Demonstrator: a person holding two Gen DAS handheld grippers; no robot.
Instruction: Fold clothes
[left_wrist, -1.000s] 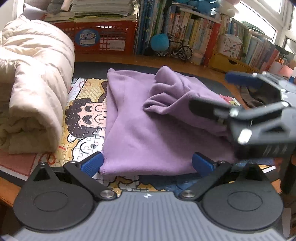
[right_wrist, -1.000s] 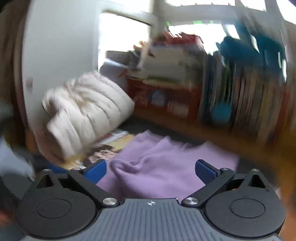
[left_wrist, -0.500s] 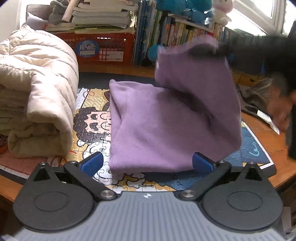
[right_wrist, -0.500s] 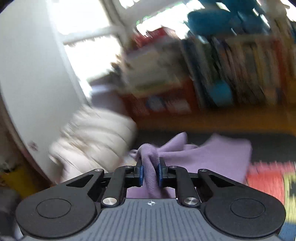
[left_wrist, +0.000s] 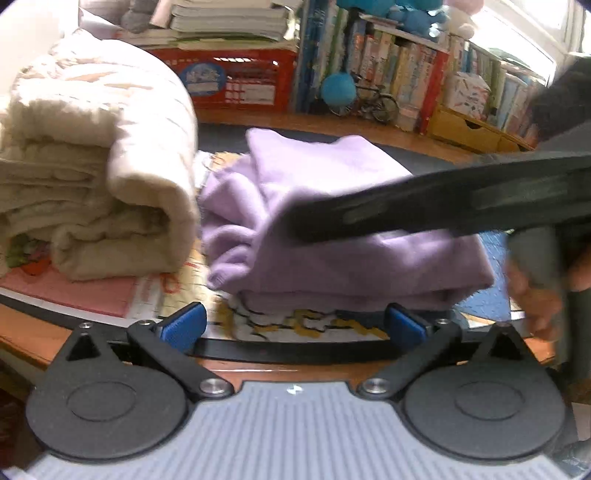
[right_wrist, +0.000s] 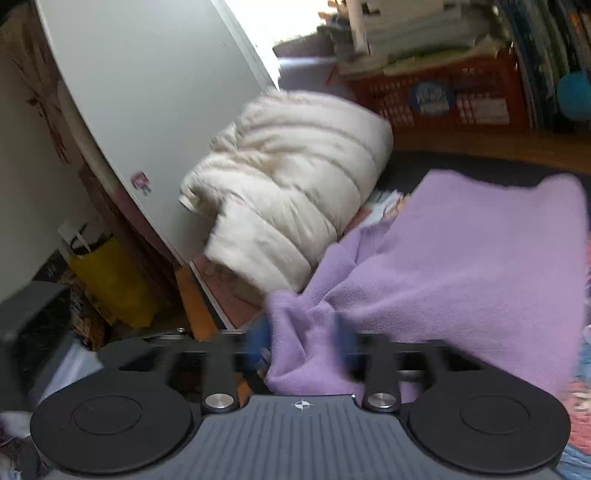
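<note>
My right gripper (right_wrist: 303, 343), jaws just opening around the purple garment (right_wrist: 461, 258), should back out cleanly without dragging the fold; my left gripper (left_wrist: 293, 326) waits open, empty.

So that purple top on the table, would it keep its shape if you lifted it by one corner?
Probably not. The purple top looks like soft fleece: it lies in rounded folds and bunches between the pads of the right tool, so it would likely droop and unfold. It seems light for its bulk, and the fuzzy surface should give a fair grip.
</note>
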